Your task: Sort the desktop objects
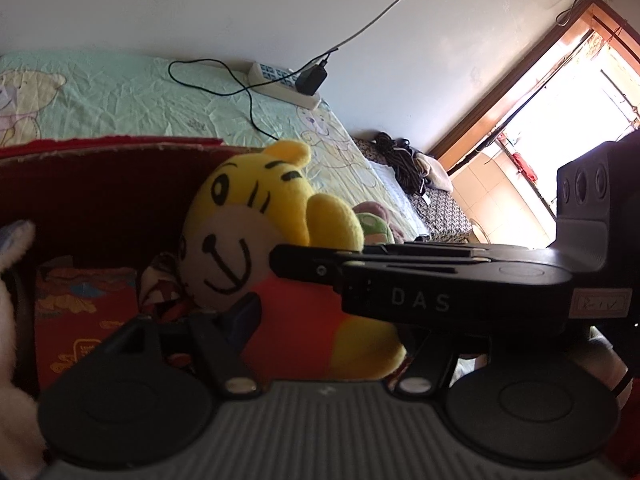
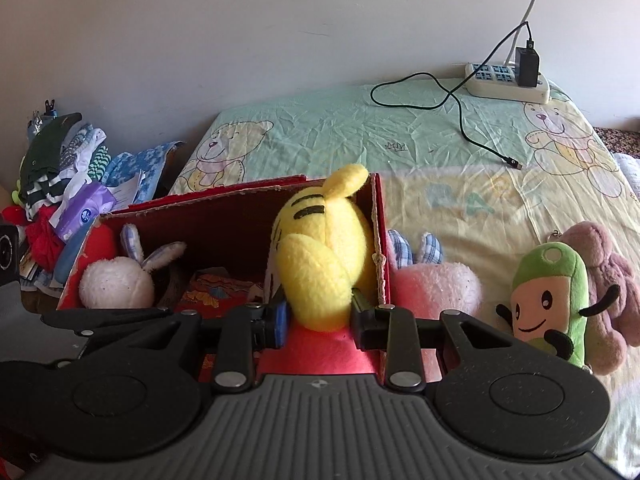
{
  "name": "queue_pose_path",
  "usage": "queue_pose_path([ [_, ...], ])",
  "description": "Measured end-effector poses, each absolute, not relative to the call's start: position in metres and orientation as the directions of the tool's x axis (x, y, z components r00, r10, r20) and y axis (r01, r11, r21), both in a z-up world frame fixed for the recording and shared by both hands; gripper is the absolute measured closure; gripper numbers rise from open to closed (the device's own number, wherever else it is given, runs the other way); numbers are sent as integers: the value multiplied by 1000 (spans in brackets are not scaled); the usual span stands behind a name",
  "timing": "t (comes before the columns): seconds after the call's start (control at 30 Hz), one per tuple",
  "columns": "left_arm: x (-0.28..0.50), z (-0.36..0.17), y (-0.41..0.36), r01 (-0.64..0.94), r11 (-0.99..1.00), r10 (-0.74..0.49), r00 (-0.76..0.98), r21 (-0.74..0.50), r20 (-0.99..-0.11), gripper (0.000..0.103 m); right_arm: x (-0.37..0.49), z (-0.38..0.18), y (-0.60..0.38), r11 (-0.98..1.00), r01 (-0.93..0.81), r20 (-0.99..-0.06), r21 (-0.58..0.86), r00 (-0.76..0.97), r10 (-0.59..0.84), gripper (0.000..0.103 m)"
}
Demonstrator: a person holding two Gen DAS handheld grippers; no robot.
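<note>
One yellow tiger toy (image 2: 320, 256), upright with its long axis vertical, sits clamped between the fingers of the right gripper (image 2: 318, 316), low in the right end of the red box (image 2: 224, 208). The left gripper (image 1: 280, 320) lies just beside the toy; whether it grips cannot be told. Outside the box lie a pink toy (image 2: 436, 284) and a green toy (image 2: 550, 300).

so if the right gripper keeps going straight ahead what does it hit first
Probably the far wall of the red cardboard box, with the yellow plush tiger it holds touching first; depth is unclear.
</note>
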State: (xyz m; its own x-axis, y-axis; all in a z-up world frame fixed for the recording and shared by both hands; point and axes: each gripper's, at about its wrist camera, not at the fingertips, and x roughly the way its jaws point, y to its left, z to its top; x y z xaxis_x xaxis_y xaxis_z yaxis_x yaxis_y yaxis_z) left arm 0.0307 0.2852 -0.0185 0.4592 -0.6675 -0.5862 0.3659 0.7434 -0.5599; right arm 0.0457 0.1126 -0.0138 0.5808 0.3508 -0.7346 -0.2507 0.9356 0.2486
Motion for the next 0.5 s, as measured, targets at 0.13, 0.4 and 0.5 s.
queue_pose_path([
  [0.13, 34, -22, 286, 369, 745, -666, 454, -556, -591, 29, 45, -14, 110, 933, -236, -718, 271, 596, 360, 63],
  [0.4, 36, -18, 288, 365, 755, -655, 451, -545, -606, 27, 35, -4, 101, 924, -223, -668, 310, 640, 379, 60],
  [0.5, 35, -17, 286, 363, 760, -650, 449, -539, -614, 27, 31, -4, 98, 917, -212, -667, 338, 633, 392, 60],
])
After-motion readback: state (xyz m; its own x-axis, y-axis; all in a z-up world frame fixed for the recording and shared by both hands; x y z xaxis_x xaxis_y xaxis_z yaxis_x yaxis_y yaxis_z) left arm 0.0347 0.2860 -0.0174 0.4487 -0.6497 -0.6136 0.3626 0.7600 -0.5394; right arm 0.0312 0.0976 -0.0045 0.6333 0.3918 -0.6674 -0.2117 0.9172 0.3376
